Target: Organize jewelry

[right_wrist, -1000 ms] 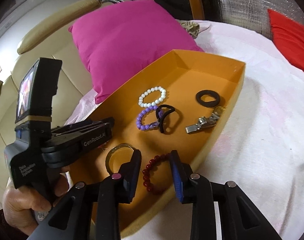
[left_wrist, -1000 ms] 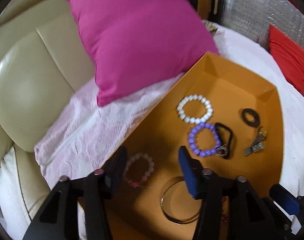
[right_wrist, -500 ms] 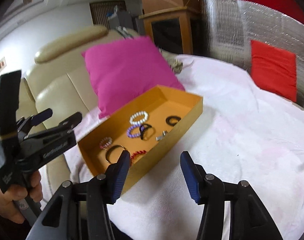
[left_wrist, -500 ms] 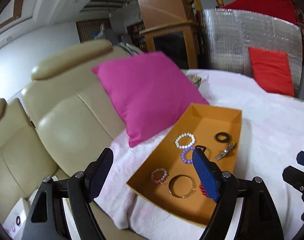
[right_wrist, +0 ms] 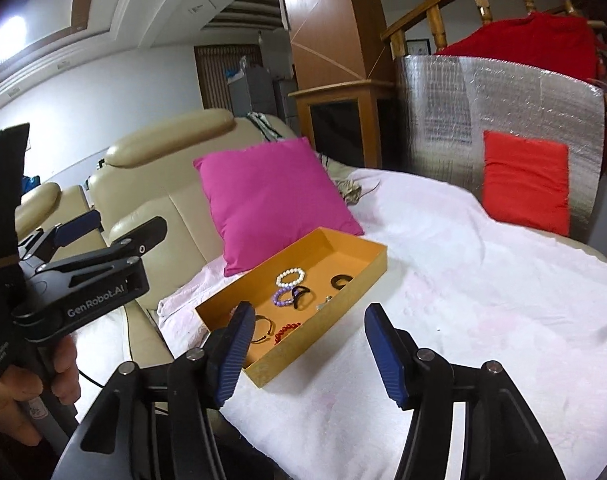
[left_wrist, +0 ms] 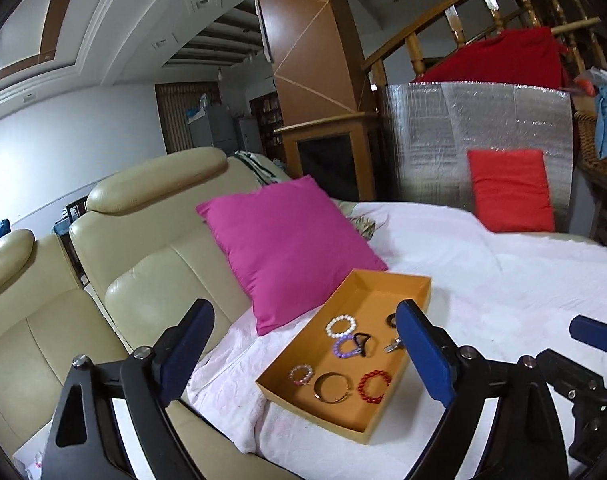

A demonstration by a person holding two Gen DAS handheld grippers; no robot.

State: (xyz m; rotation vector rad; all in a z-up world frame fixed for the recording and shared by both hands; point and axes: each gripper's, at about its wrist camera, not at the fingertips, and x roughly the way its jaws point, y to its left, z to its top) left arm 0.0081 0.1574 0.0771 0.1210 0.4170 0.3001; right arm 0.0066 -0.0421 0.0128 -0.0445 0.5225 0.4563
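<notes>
An orange tray (left_wrist: 407,280) (right_wrist: 373,266) lies on the white cloth and holds several pieces of jewelry. In it are a white bead bracelet (left_wrist: 340,327) (right_wrist: 290,277), a purple bead bracelet (left_wrist: 344,347) (right_wrist: 283,297), a pink bead bracelet (left_wrist: 301,374), a metal bangle (left_wrist: 333,387), a red bead bracelet (left_wrist: 373,387) (right_wrist: 286,331), black rings and a metal clip (left_wrist: 392,347). My left gripper (left_wrist: 303,360) is open and empty, held back and above the tray. My right gripper (right_wrist: 309,354) is open and empty, also well back from the tray.
A magenta pillow (left_wrist: 287,244) (right_wrist: 271,200) leans on the beige leather sofa (left_wrist: 123,280) just behind the tray. A red cushion (left_wrist: 511,190) (right_wrist: 525,182) stands against a silver foil panel at the back right. White cloth (right_wrist: 463,280) covers the surface around the tray.
Both grippers have pulled up and back from the tray, and their jaws have opened wider. The jewelry stays lying in the tray.
</notes>
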